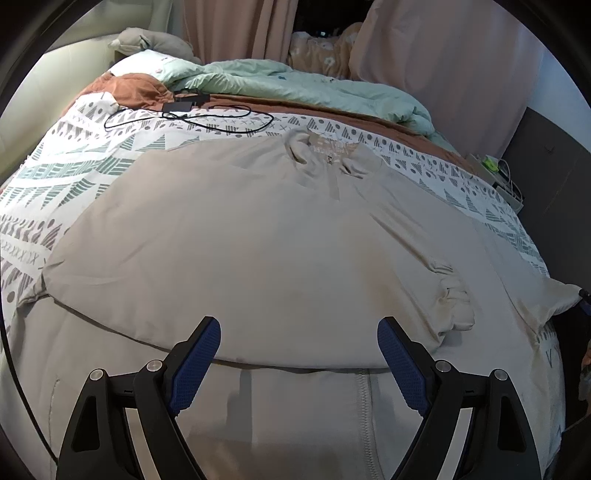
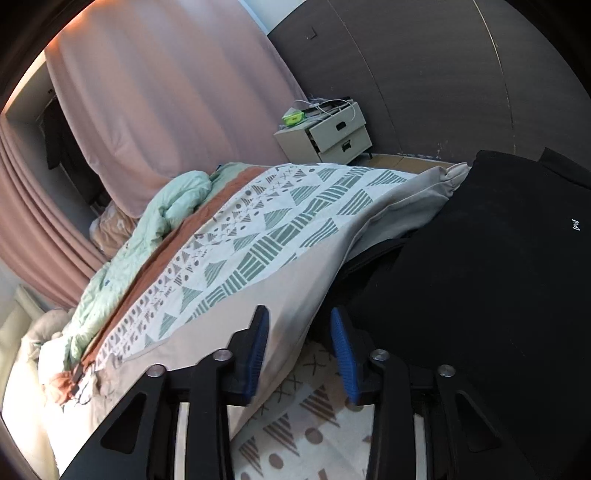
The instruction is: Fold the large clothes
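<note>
A bed (image 1: pixel 92 162) covered by a white sheet with grey-green geometric print is seen before pink curtains (image 1: pixel 240 29), with a crumpled mint-green duvet (image 1: pixel 295 85) and a black cable (image 1: pixel 192 120) at its far side. A large beige zip-up garment (image 1: pixel 258 240) is spread flat across the bed, one sleeve folded over its front. The left tool (image 1: pixel 299 354) is held released above the garment's lower part. The right tool (image 2: pixel 299 350) is likewise parted, nothing gripped, at the garment's edge (image 2: pixel 295 295) beside a person's black clothing (image 2: pixel 480 295). A pale two-drawer nightstand (image 2: pixel 332 136) is placed by the dark wall.
</note>
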Demonstrator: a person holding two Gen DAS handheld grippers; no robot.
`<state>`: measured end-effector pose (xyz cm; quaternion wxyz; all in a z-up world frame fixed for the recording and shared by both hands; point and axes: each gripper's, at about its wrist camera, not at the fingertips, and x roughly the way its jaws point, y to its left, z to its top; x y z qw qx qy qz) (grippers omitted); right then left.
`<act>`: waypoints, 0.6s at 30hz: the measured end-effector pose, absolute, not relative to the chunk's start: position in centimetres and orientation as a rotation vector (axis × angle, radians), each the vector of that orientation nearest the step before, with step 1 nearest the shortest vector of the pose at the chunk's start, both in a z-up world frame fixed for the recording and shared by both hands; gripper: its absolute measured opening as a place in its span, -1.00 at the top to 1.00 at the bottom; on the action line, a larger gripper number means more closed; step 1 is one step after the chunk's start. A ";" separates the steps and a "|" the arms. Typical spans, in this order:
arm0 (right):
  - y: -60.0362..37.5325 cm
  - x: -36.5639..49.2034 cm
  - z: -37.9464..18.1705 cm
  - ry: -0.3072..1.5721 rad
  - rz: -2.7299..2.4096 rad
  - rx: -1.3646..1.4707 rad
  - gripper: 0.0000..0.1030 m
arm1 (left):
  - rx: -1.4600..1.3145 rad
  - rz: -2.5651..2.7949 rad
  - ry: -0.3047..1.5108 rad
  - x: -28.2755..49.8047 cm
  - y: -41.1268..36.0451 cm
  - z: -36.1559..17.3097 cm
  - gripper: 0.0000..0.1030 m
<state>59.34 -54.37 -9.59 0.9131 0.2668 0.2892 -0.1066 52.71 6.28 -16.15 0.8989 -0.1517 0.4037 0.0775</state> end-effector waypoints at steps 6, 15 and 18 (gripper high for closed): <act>-54.0 59.7 -9.1 0.581 -0.228 0.531 0.87 | -0.339 0.172 0.827 52.7 6.7 -16.2 -0.70; -48.7 58.3 -2.8 0.544 -0.104 0.357 0.90 | -0.418 0.194 0.772 51.8 8.7 -14.6 -0.70; -46.2 57.7 -1.1 0.545 -0.044 0.332 0.90 | -0.455 0.197 0.749 51.5 9.6 -13.9 -0.70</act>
